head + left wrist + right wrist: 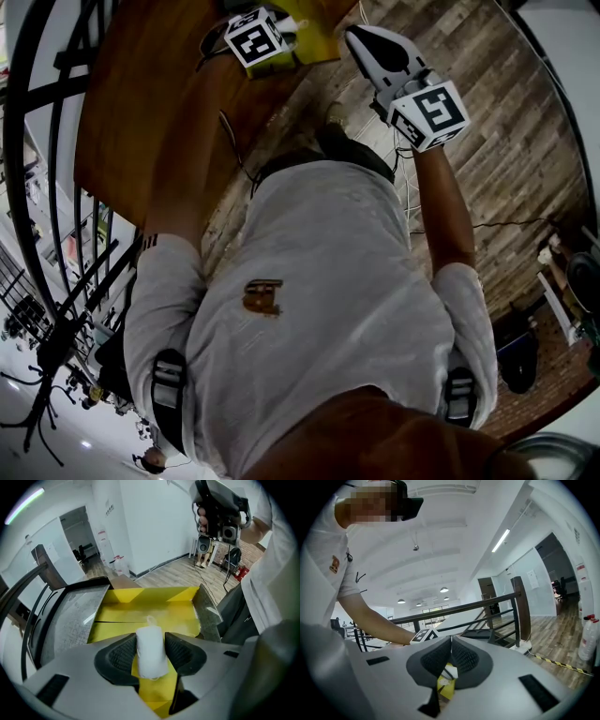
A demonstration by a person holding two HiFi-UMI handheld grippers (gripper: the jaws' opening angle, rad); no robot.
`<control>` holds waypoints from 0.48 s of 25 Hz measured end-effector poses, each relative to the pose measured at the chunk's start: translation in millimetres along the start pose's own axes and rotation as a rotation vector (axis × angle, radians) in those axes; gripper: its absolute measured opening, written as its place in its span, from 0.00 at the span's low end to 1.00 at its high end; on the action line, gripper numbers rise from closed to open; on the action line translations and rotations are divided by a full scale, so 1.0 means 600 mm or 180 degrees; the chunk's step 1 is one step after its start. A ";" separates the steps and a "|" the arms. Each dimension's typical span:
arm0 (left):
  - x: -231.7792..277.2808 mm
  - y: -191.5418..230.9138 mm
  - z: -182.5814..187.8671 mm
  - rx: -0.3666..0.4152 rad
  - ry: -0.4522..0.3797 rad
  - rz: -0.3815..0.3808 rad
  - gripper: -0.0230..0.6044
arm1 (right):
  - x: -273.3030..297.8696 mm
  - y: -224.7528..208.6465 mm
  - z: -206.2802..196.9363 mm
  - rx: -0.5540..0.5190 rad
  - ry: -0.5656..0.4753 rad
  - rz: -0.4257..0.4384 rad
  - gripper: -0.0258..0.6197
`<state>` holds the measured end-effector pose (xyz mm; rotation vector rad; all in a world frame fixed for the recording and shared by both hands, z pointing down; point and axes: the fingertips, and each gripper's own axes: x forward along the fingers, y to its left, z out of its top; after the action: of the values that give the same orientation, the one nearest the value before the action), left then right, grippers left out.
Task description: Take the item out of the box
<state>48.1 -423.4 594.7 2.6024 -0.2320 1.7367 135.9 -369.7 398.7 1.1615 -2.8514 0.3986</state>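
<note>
An open yellow box (140, 606) lies on the brown table (141, 112), with grey flaps folded out to either side. A white, soft-looking roll (151, 654) stands between the pads of my left gripper (150, 639), just over the box's near flap. The jaws are spread wide and the pads sit close against the roll's sides without squeezing it. In the head view only the left gripper's marker cube (255, 37) shows, beside the box (314, 42). My right gripper (358, 37) is raised off to the right above the floor, its pads (440, 656) closed together with nothing between them.
A black metal railing (28, 141) runs along the table's left side. Cables (234, 141) trail over the table's edge onto the wooden floor (506, 141). The person's body fills the middle of the head view. The raised right gripper (220, 513) shows in the left gripper view.
</note>
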 end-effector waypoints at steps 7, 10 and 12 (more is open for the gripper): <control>-0.008 0.007 0.013 -0.0112 -0.0086 0.0053 0.36 | 0.001 -0.022 -0.001 0.0014 0.0019 0.0080 0.09; -0.029 0.016 0.026 -0.0290 -0.0380 0.0153 0.36 | 0.007 -0.020 0.000 0.0001 0.0025 0.0136 0.09; -0.051 0.023 0.040 -0.0493 -0.0623 0.0247 0.36 | 0.011 -0.020 0.002 -0.0008 0.0019 0.0177 0.09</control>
<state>57.1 -435.5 556.0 2.6802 -0.4551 1.4186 139.4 -382.8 401.0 1.0809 -2.8835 0.4002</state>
